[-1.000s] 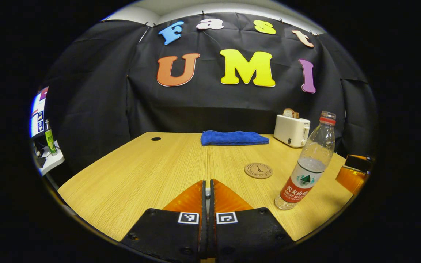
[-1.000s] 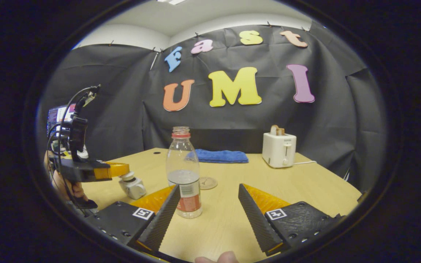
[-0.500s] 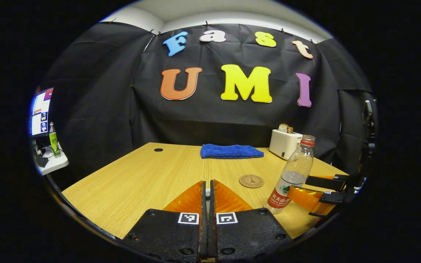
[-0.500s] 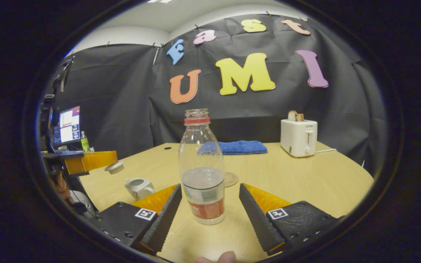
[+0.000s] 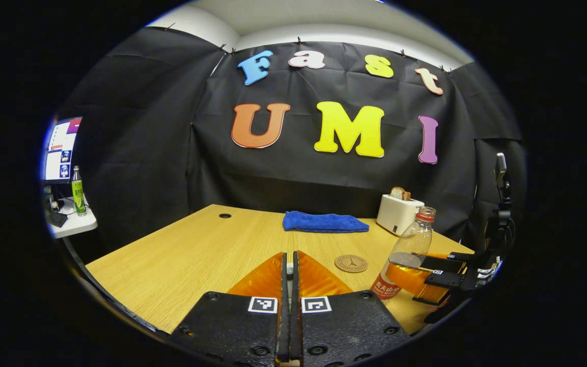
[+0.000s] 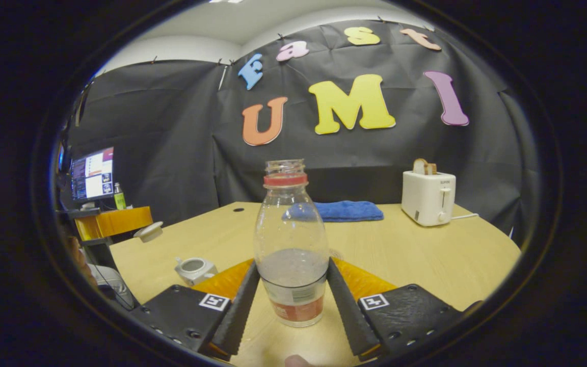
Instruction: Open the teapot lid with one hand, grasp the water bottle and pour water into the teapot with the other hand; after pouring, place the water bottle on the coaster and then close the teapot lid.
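Your wooden table (image 6: 426,255) fills the lower half of both views, with a toaster (image 6: 428,198) at two o'clock and a folded blue towel (image 6: 347,210) at twelve along its far edge.

In the right gripper view, the water bottle (image 6: 291,244) stands upright on the table, long axis vertical, uncapped, dead ahead at twelve o'clock. Your right gripper (image 6: 289,300) has a finger against each side of its lower body, so it looks clamped on the bottle.

The open teapot (image 6: 195,268) sits on the table at nine to ten o'clock from the bottle, nearer your left hand. Above it, your left gripper (image 6: 143,224) is closed on the lid (image 6: 149,232), which is held in the air.

In the left gripper view, the coaster (image 5: 351,263) lies near the bottle.

To pour, you would likely carry the bottle towards nine o'clock.
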Tool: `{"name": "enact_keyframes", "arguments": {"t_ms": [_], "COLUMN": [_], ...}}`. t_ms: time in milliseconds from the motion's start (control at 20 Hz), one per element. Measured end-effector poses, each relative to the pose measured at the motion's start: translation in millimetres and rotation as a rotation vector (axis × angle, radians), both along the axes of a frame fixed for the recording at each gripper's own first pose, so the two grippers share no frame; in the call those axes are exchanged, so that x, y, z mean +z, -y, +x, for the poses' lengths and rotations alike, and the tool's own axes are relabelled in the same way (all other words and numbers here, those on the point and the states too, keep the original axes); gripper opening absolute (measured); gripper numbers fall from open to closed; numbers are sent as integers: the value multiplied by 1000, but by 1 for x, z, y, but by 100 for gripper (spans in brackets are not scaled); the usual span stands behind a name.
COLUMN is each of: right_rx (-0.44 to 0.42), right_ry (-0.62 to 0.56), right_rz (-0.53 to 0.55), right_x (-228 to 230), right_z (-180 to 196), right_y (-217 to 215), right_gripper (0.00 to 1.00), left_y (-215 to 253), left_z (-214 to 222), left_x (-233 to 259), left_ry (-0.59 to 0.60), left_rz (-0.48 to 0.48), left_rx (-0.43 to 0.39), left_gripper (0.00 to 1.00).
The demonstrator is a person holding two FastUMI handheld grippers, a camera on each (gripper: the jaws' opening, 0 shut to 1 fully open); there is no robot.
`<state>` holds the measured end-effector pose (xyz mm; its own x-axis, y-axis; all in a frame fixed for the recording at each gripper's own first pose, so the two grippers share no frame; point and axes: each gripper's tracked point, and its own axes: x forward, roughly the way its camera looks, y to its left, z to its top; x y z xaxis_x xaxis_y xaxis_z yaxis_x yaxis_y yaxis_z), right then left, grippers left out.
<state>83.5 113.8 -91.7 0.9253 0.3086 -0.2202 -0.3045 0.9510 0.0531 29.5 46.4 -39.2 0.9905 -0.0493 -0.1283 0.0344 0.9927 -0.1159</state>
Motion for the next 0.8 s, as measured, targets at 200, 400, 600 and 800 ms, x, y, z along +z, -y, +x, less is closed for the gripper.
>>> {"name": "enact_keyframes", "arguments": {"t_ms": [200,400,600,800], "right_rx": [33,43,67,95], "right_ry": [75,137,181,248], "right_rz": [-215,-504,-772,-998], "right_x": [10,14,0,-7], "right_z": [0,18,35,45], "right_y": [-9,-12,-14,-19], "right_gripper": [73,70,71,71], "left_y": [-7,-24,-43,-58], "left_z": [1,1,1,1], "left_x": [-3,-2,-9,-7], "left_ry": [-12,-9,-29,-15], "left_rz": [26,23,11,22], "left_rx": [-6,13,38,66], "left_gripper": [3,3,3,3]}}
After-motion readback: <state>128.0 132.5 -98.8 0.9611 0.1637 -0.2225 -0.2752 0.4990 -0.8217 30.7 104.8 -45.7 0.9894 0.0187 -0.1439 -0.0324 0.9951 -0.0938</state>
